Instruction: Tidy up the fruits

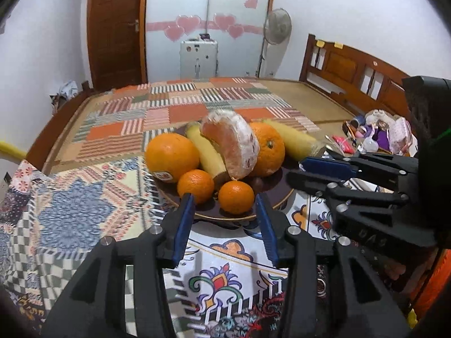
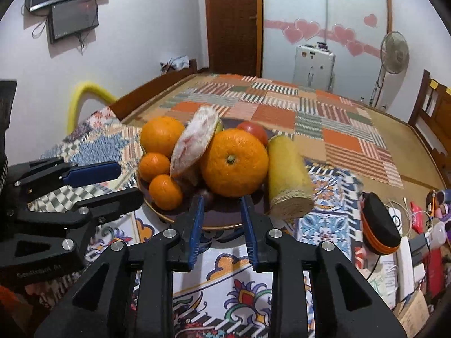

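Note:
A dark plate (image 1: 277,194) with a gold rim holds a pile of fruit: two large oranges (image 1: 172,156), two small mandarins (image 1: 236,197), a wrapped pomelo wedge (image 1: 232,143) and yellow bananas (image 1: 207,155). My left gripper (image 1: 225,205) is open and empty, its blue pads either side of the front mandarin at the plate's near rim. My right gripper (image 2: 221,205) is open and empty just short of the plate (image 2: 225,219), facing the big orange (image 2: 234,162). A yellow banana (image 2: 287,174) with a twine-wrapped end hangs over the rim. A red fruit (image 2: 253,131) sits behind.
The plate rests on patterned cloths over a bed with a wooden frame (image 1: 355,70). A black and orange case (image 2: 380,225), cables and toiletries clutter the right side. Each gripper shows in the other's view, the right (image 1: 352,174) and the left (image 2: 73,186).

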`<action>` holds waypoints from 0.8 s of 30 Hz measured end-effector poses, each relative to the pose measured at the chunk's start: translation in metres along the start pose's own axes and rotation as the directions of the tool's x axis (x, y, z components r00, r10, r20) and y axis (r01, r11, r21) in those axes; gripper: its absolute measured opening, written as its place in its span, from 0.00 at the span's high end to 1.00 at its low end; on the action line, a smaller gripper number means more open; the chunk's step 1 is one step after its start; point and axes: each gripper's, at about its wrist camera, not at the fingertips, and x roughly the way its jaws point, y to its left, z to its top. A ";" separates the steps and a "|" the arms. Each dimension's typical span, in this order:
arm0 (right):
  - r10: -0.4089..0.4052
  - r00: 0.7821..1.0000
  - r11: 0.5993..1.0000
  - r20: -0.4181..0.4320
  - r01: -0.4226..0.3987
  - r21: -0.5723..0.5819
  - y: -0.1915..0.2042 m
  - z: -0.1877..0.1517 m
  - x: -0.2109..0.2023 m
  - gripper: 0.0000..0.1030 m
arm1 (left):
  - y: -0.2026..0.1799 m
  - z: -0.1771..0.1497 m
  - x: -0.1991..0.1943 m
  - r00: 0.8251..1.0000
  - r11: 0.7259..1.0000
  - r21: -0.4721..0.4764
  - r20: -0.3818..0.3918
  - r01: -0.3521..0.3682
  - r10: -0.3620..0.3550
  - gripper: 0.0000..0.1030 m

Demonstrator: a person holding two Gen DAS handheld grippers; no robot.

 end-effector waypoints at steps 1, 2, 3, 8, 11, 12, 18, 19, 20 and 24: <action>0.001 1.000 1.000 0.017 -0.001 0.003 0.000 0.002 -0.009 0.76 | 0.000 0.001 -0.008 1.000 1.000 0.002 0.017 -0.008 0.008 0.57; 0.000 0.999 1.000 0.033 0.000 0.003 0.002 0.003 -0.017 0.76 | -0.001 0.002 -0.018 0.999 1.000 0.005 0.038 -0.017 0.017 0.57; -0.005 0.999 1.000 0.053 0.004 0.003 0.004 0.004 -0.026 0.76 | -0.002 0.003 -0.027 0.998 1.000 0.007 0.056 -0.024 0.023 0.57; -0.015 0.986 1.000 0.165 0.013 0.010 0.014 0.012 -0.083 0.76 | -0.010 0.011 -0.089 0.983 0.999 0.006 0.179 -0.046 0.044 0.57; -0.024 0.970 1.000 0.243 0.020 0.019 0.024 0.013 -0.119 0.76 | -0.018 0.013 -0.131 0.962 0.998 0.008 0.266 -0.063 0.058 0.57; -0.028 0.961 0.999 0.274 0.023 0.022 0.028 0.014 -0.134 0.76 | -0.021 0.013 -0.146 0.954 0.998 0.005 0.295 -0.066 0.061 0.57; -0.041 0.904 0.999 0.425 0.025 0.043 0.050 0.008 -0.205 0.75 | -0.037 0.007 -0.222 0.903 0.997 0.005 0.424 -0.077 0.067 0.57; -0.045 0.896 0.999 0.442 0.028 0.044 0.054 0.007 -0.212 0.71 | -0.039 0.006 -0.230 0.898 0.997 0.009 0.435 -0.078 0.066 0.56; -0.049 0.887 0.998 0.458 0.030 0.047 0.057 0.004 -0.220 0.69 | -0.041 0.003 -0.240 0.891 0.997 0.012 0.448 -0.078 0.064 0.55; -0.063 0.861 0.997 0.505 0.036 0.063 0.066 -0.003 -0.239 0.60 | -0.050 -0.010 -0.271 0.867 0.996 0.010 0.493 -0.092 0.075 0.47</action>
